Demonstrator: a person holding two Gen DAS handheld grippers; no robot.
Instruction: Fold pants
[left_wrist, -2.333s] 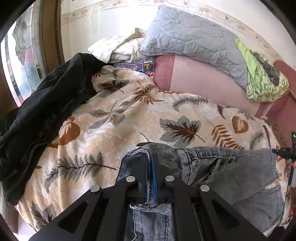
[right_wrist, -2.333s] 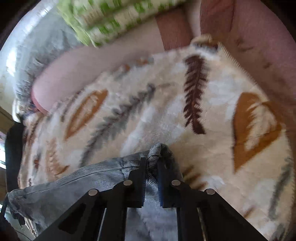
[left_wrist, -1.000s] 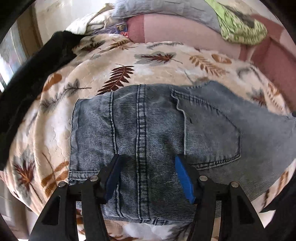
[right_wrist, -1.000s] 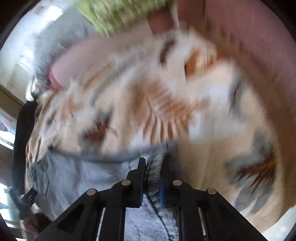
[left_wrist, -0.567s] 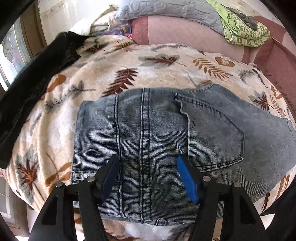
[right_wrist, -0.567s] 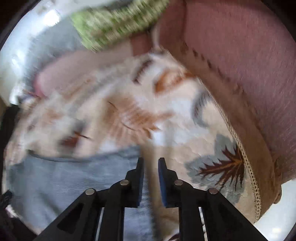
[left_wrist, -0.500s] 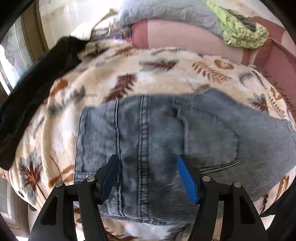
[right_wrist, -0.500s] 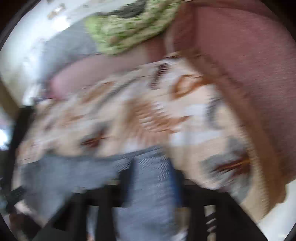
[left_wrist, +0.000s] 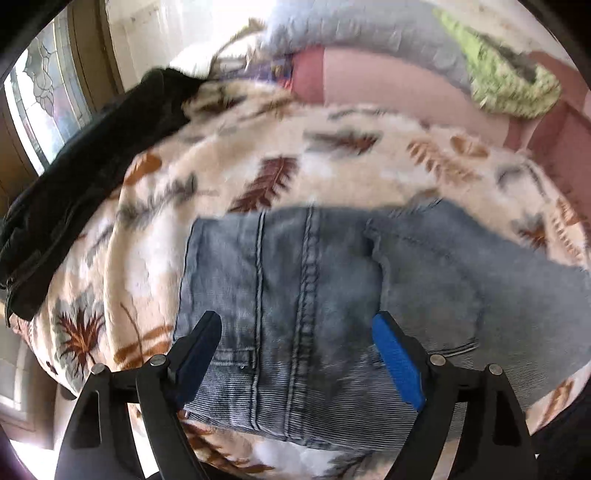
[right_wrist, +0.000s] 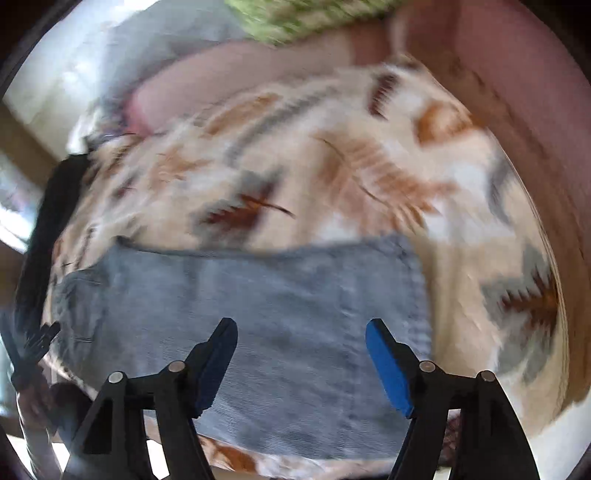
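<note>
Faded blue-grey ribbed denim pants carry darker doubled seam stitching. Cream plush blanket bears rust, brown and grey leaf prints. Black crumpled garment lies at ten o'clock; lime-green patterned cloth at one o'clock.

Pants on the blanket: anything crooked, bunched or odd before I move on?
Nothing stands out. The folded pants lie flat on the leaf-print blanket, edges fairly even. Both views are motion-blurred, so small wrinkles could be missed.
</note>
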